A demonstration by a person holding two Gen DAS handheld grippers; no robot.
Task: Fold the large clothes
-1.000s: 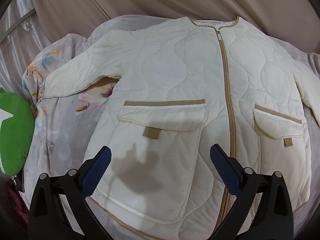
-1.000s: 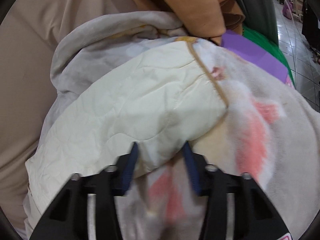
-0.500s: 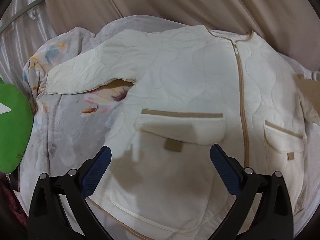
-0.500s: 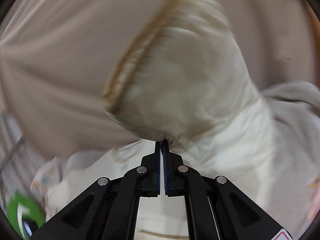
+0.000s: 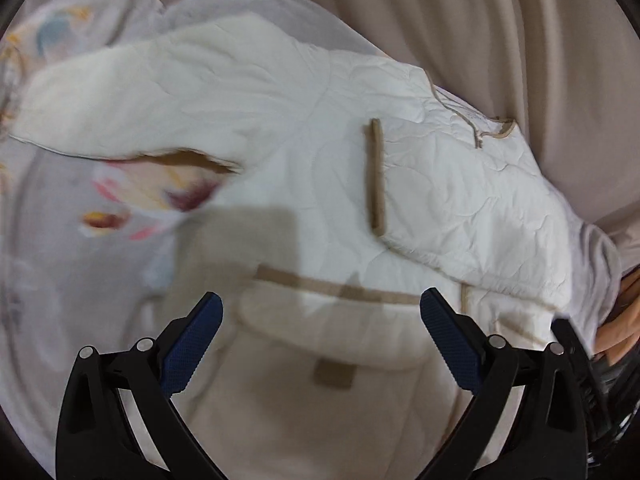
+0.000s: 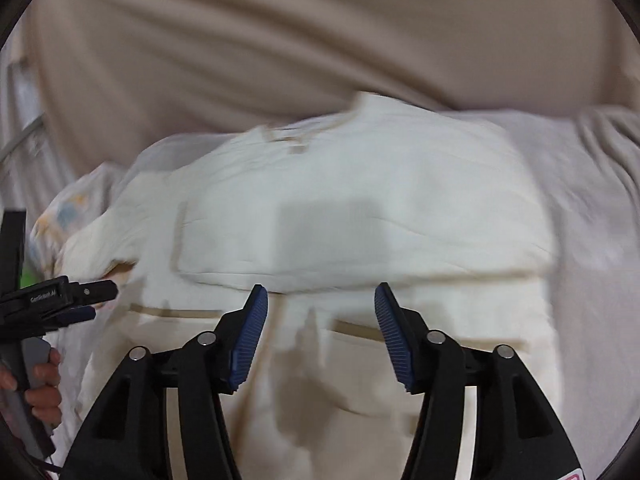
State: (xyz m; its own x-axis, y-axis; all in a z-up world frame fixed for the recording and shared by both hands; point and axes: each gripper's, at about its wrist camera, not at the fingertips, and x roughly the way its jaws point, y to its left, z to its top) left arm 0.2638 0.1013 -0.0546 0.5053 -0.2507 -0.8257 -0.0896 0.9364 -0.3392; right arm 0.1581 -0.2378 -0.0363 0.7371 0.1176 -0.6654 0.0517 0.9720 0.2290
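Note:
A cream quilted jacket with tan trim lies front-up on a blanket. Its right sleeve is folded across the chest, cuff near the middle; in the right wrist view the folded sleeve lies across the jacket body. The other sleeve stretches out to the left. My left gripper is open and empty above the left pocket. My right gripper is open and empty just above the jacket below the folded sleeve. The left gripper also shows at the left edge of the right wrist view.
A grey flowered blanket covers the surface under the jacket. A beige curtain hangs behind. The person's hand holds the left gripper's handle. Something orange shows at the right edge.
My right gripper carried the right sleeve up and over the chest, let it go and opened. My left gripper moved closer over the left pocket, still open.

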